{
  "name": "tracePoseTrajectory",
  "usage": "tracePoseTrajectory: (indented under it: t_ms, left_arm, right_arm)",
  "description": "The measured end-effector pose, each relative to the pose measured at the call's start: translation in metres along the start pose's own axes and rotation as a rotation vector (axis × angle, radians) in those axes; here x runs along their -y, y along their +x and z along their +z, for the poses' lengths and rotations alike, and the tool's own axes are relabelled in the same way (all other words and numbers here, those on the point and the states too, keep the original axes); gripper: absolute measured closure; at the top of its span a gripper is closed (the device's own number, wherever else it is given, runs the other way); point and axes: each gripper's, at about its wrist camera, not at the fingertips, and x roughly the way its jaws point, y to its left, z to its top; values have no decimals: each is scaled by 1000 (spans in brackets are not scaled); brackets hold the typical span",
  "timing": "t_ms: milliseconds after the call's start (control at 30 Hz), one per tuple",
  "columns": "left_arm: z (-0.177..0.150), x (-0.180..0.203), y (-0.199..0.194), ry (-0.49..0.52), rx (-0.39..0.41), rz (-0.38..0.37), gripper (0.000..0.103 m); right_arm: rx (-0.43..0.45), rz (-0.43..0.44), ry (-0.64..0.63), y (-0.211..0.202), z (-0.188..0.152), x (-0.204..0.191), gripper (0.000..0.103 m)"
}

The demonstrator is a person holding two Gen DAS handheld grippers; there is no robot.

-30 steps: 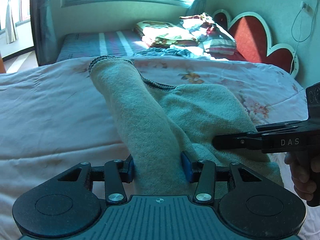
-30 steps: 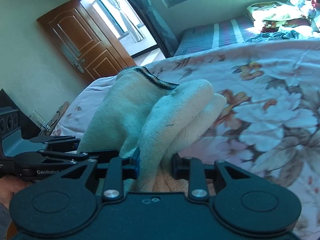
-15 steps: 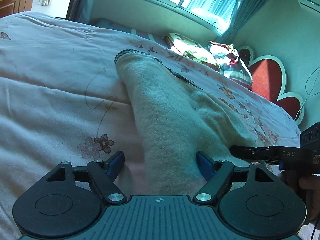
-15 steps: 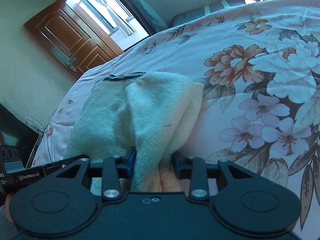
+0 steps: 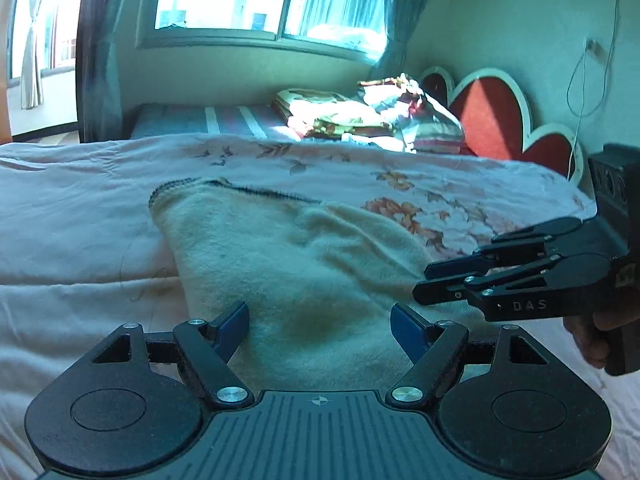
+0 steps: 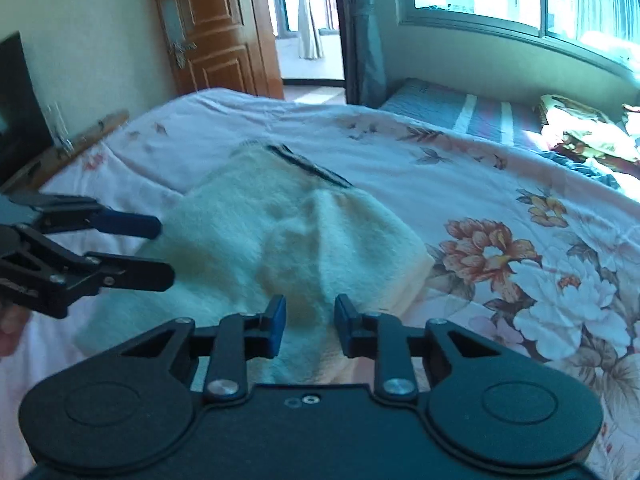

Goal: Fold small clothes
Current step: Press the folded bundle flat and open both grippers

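Note:
A cream fleece cloth (image 5: 304,256) with a dark stitched edge lies folded over itself on the pink floral bedspread (image 5: 72,216). My left gripper (image 5: 320,322) stands open just over the cloth's near end; its blue pads straddle the cloth without pressing on it. From the right, my right gripper (image 5: 422,280) reaches to the cloth's right edge. Its jaws are narrow and closing, and from this side nothing shows between the tips. In the right wrist view the cloth (image 6: 256,240) lies under the right gripper (image 6: 310,320), and the left gripper (image 6: 162,250) comes in from the left.
Pillows and bundled bedding (image 5: 360,116) are piled at the far end of the bed, before a red heart-shaped headboard (image 5: 492,120). A wooden door (image 6: 216,28) and a dark screen (image 6: 16,100) stand beyond the bed's left side. A person's hand (image 5: 588,336) grips the right tool.
The left gripper let go of the cloth and its jaws spread wide. The cloth, bunched and raised before, now lies flatter on the bed. The right gripper rolled level and no longer pinches the raised fold.

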Motion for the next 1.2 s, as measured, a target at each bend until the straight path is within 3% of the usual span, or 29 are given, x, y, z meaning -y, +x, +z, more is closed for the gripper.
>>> tracePoseTrajectory:
  t_ms: [100, 200, 300, 400, 533, 600, 800, 867, 900, 933, 967, 1033, 1200]
  left_arm:
    - [-9, 1, 4, 19, -14, 0, 25]
    - [-8, 3, -16, 1, 8, -1, 25]
    - [-18, 5, -50, -15, 62, 15, 25]
    - [-36, 11, -66, -22, 63, 27, 25]
    - [-54, 12, -57, -39, -10, 82, 25]
    - [-61, 12, -50, -50, -37, 102, 25]
    - [-80, 7, -50, -112, -26, 126, 25]
    - [-84, 11, -54, -135, -27, 153, 24]
    - [-84, 16, -58, -134, -32, 180, 18]
    - [-85, 22, -62, -124, -34, 213, 5]
    - [-86, 29, -68, -107, -25, 252, 0]
    - [-86, 44, -84, -89, -10, 282, 0]
    - [-90, 87, -132, -92, 35, 288, 0]
  right_arm:
    - [2, 16, 85, 0, -5, 13, 77]
    - [36, -4, 101, -23, -4, 10, 74]
    - [115, 53, 61, -67, -11, -1, 75]
    - [120, 103, -48, -89, -27, -26, 73]
    - [57, 40, -169, -73, -43, -46, 79]
    - [20, -33, -159, -57, -47, -41, 84]
    - [10, -16, -71, -48, -60, -27, 79]
    - [14, -6, -1, -55, -61, -21, 74]
    - [33, -5, 34, -65, -63, -19, 70]
    - [51, -9, 53, -74, -65, -19, 63]
    - [70, -27, 63, -86, -68, -19, 55]
    - [121, -72, 73, -114, -76, -22, 13]
    - [164, -87, 109, -181, -102, -27, 3]
